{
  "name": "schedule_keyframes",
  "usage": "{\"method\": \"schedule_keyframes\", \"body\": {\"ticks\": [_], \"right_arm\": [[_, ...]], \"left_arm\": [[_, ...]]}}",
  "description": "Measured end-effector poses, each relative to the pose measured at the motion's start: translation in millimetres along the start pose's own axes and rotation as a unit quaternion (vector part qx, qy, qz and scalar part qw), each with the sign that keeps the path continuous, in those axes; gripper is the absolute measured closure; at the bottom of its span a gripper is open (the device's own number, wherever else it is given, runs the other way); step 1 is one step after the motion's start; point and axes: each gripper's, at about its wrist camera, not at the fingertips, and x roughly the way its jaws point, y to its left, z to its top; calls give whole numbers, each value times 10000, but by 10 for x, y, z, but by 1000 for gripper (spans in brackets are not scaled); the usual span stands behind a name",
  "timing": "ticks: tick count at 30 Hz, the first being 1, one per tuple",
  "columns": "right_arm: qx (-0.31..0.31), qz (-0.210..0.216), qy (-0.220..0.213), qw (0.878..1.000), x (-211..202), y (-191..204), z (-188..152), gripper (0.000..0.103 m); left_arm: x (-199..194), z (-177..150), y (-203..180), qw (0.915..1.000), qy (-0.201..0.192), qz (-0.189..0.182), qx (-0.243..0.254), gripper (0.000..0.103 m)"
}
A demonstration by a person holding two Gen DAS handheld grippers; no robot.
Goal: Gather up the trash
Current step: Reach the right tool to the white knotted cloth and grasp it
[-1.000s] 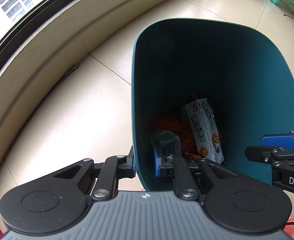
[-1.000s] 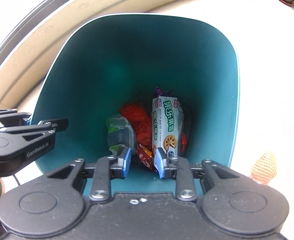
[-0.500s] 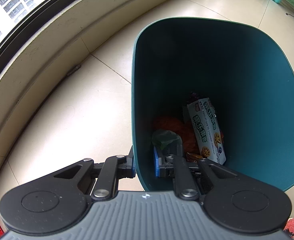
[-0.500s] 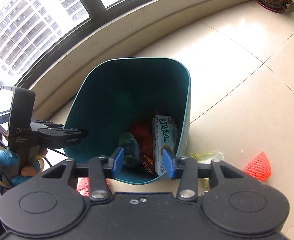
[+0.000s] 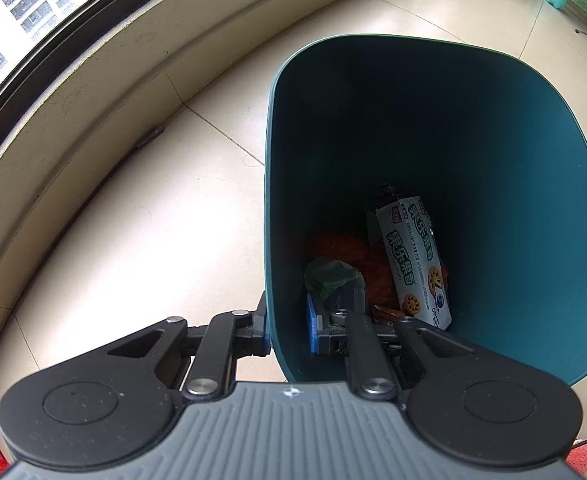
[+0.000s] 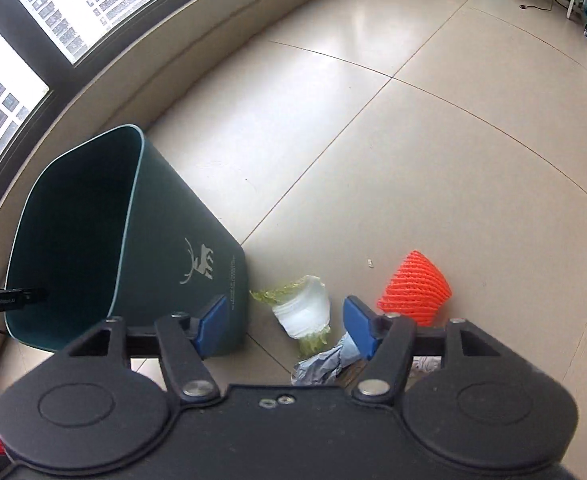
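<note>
Our left gripper (image 5: 288,322) is clamped on the near wall of the teal bin (image 5: 533,200), which holds a biscuit packet (image 5: 415,264). Our right gripper (image 6: 285,326) holds nothing, its jaws opening above a cabbage stub (image 6: 303,312), crumpled paper (image 6: 325,364) and orange foam net (image 6: 415,290) on the floor (image 6: 413,140) beside the bin.

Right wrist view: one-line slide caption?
Opening right hand-held gripper above cabbage scrap, beside teal bin.

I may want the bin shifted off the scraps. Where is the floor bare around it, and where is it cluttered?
Bare tile lies between the dark green plastic bin and the window kerb, and beyond the orange foam net. It is crowded just right of the bin: cabbage stub, crumpled grey paper and the net lie close together.
</note>
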Motion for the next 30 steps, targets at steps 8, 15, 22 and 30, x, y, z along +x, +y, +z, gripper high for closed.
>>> {"method": "schedule_keyframes", "body": {"ticks": [8, 15, 22, 30], "right_arm": [[1072, -811, 517, 9896, 662, -670, -263, 25], [2055, -1092, 850, 9688, 1195, -1122, -567, 17], [2843, -1058, 963, 9480, 1558, -1411, -712, 16], [3051, -1275, 1030, 9381, 1857, -1537, -747, 22]], "left_arm": [[11, 18, 5, 10000, 38, 10, -78, 87], [36, 1, -17, 9999, 47, 86, -29, 87], [79, 2, -51, 9998, 88, 154, -45, 87], [175, 2, -106, 9995, 231, 175, -80, 87]]}}
